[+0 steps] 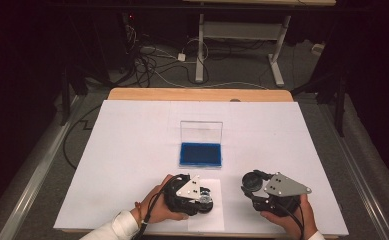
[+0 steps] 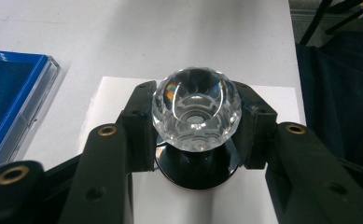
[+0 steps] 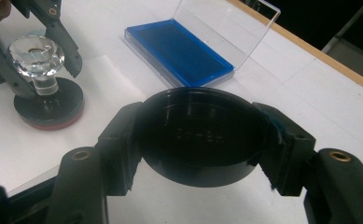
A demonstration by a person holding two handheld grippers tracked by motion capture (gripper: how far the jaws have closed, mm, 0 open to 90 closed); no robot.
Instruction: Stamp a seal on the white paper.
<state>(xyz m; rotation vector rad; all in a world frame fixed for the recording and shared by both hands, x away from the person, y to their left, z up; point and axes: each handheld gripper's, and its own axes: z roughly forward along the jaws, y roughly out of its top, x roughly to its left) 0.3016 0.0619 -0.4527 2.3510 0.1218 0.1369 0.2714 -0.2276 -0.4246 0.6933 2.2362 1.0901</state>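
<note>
A round stamp with a faceted clear crystal knob (image 2: 196,109) and a black disc base (image 2: 198,172) stands upright on a small white paper sheet (image 2: 116,93). My left gripper (image 2: 196,128) is shut on the knob from both sides; in the right gripper view the stamp (image 3: 37,58) rests at the far left. My right gripper (image 3: 202,140) is shut on a round black cap (image 3: 202,133), held just above the table at the front right (image 1: 254,182). An open case with a blue ink pad (image 1: 200,154) and an upright clear lid (image 1: 201,131) lies mid-table.
A white sheet (image 1: 132,150) covers the wooden table (image 1: 197,94). Both hands come in over the front edge. Beyond the table's far edge are cables (image 1: 147,62) on the floor and the white legs of another table (image 1: 199,50).
</note>
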